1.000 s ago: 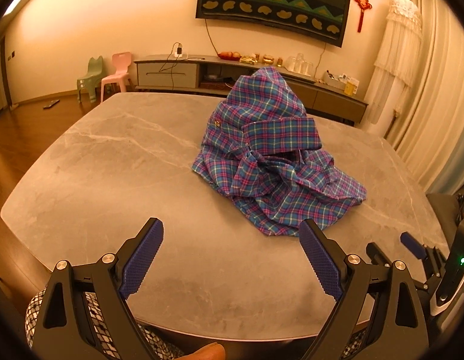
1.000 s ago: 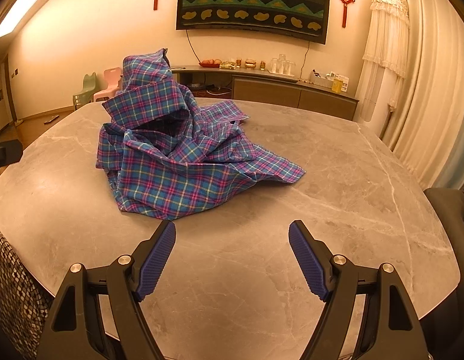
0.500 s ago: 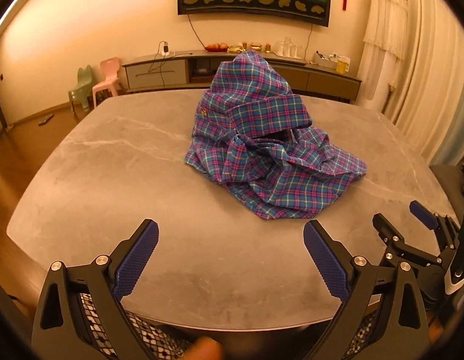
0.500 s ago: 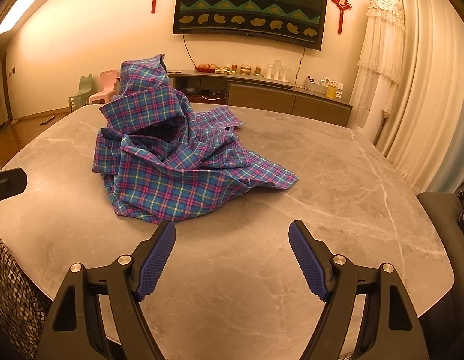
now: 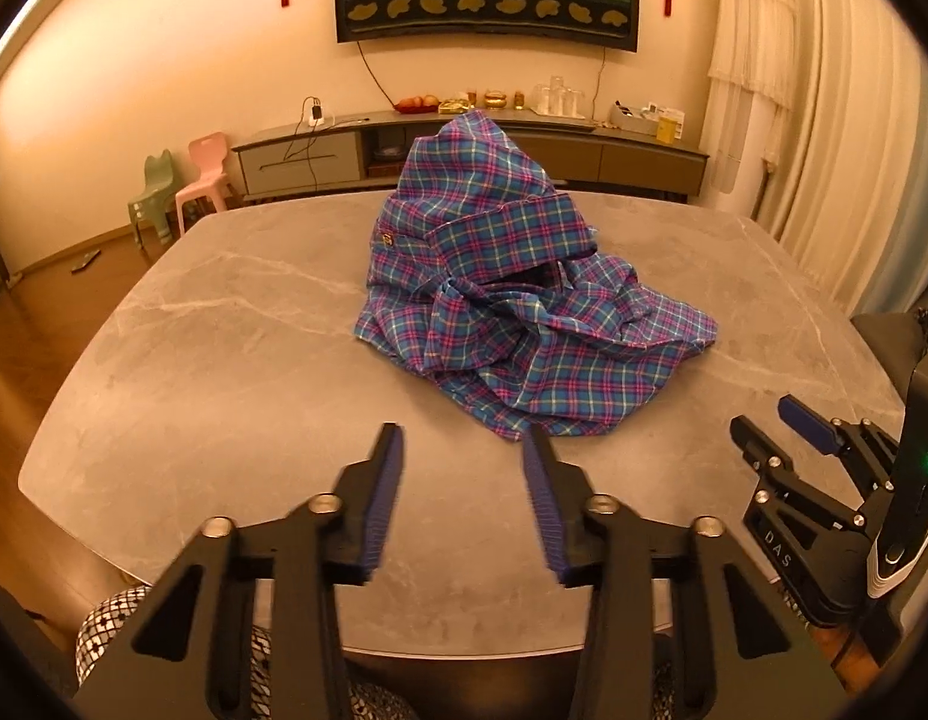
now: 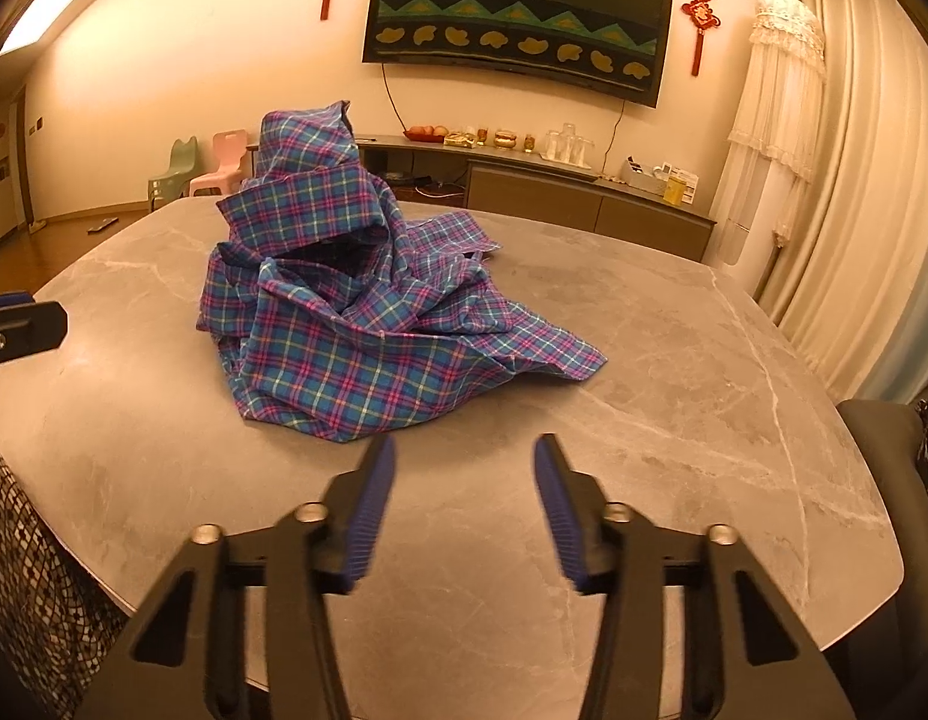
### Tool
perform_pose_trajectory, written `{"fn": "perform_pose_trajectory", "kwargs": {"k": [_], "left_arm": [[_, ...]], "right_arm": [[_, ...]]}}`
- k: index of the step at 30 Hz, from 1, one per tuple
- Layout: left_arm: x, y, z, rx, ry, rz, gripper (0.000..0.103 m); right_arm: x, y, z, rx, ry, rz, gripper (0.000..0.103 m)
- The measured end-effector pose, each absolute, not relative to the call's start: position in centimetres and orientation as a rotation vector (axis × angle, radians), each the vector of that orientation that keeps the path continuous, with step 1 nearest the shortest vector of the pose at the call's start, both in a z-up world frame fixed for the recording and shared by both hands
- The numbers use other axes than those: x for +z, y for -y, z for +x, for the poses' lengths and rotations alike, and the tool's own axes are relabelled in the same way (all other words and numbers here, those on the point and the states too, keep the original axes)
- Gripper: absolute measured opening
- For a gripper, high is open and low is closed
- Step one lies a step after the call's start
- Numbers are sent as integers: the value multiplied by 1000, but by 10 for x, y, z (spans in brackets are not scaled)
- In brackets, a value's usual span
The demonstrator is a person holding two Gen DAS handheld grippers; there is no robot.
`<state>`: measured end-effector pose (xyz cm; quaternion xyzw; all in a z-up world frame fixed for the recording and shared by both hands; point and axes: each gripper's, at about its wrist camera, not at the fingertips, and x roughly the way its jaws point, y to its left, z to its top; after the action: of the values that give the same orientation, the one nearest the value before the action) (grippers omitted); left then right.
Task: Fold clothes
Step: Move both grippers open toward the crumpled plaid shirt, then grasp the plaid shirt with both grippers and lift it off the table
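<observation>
A blue, pink and yellow plaid shirt (image 5: 524,300) sits crumpled in a heap on a grey marble-look table (image 5: 224,360), unfolded, one fold standing up in a peak at its far side while a flatter skirt of cloth spreads toward the near edge; the heap's spread runs from the peak, ahead and left of the right gripper (image 6: 464,456), out to a loose corner ahead and right of it; seen from the left gripper (image 5: 461,444), the pile lies just ahead and slightly right, its near hem close beyond the fingertips; both sets of jaws have just been closing and now stand partly open with only bare tabletop between them, gripping nothing, neither touching the cloth.
</observation>
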<state>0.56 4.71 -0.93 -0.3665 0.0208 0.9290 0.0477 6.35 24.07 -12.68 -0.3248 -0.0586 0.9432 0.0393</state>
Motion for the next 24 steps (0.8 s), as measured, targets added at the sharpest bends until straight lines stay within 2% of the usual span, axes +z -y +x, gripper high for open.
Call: {"fn": "perform_pose_trajectory", "kwargs": {"k": [2,5,6,11,15,16,17,18,19,20,24], "left_arm": [[-9,-49,6,2830,-68,-1112,18],[-6,-50,9,2837,-77,-1082,10],[-5,-50,10,2838,-78,-1071,7],[0,-57,5,2821,-98,-1039,4],[-2,-60,-9,2753,-73,-1059,8],[-3,-60,-15,2737,-61,-1067,14],[-4,-60,-20,2721,-50,-1075,36],[-6,-60,-26,2705,-38,-1083,50],[-7,-60,-30,2704,-31,-1077,69],[-7,-60,-34,2704,-26,-1068,71],[-15,-59,-54,2693,-35,-1099,72]], "right_arm": [[-128,-240,64,2899,178,-1004,22],[-128,-239,63,2910,182,-1010,8],[-128,-238,63,2911,188,-1010,6],[-130,-237,60,2918,173,-1024,4],[-135,-237,49,2898,132,-1066,4],[-138,-237,46,2884,136,-1078,7],[-141,-238,42,2868,145,-1090,18],[-144,-240,40,2858,142,-1097,27],[-147,-243,37,2850,135,-1103,48],[-149,-247,35,2838,118,-1107,58],[-156,-263,26,2808,-6,-1150,58]]}}
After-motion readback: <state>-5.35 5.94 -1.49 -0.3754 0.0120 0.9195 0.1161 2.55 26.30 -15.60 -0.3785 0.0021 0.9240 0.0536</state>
